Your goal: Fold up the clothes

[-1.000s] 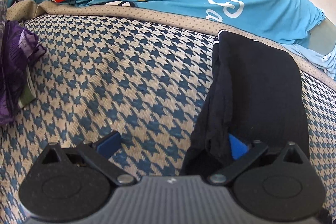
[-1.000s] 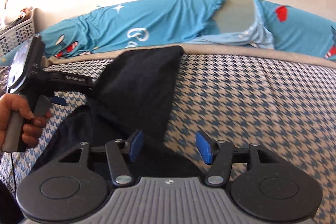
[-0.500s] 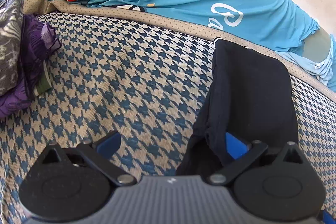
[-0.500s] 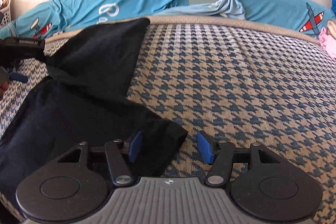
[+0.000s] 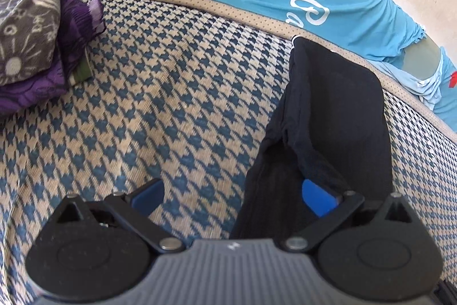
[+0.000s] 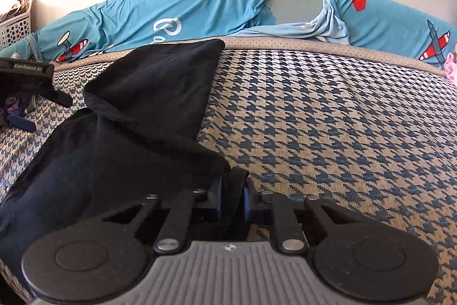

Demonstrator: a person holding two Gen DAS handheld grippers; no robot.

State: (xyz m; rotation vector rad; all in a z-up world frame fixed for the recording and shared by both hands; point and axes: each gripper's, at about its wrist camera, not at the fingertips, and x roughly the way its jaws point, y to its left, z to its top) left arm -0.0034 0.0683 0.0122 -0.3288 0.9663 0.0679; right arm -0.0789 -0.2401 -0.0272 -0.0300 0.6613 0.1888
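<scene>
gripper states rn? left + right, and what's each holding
Left gripper: open; black garment drapes over one finger, not clamped.
Right gripper: shut on the black garment's corner.

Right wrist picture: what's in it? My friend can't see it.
The right gripper is shut on a corner of a black cloth garment lying on a blue-and-beige houndstooth mat. Behind lie turquoise airplane-print pillows; the left gripper shows at the left edge.

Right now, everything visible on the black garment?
The black garment, soft and matte like thin knit, lies partly folded on the blue-and-beige houndstooth mat, its far end reaching the mat's tan border. The right gripper is shut on its near corner. The left gripper is open; cloth drapes over its right finger.
</scene>
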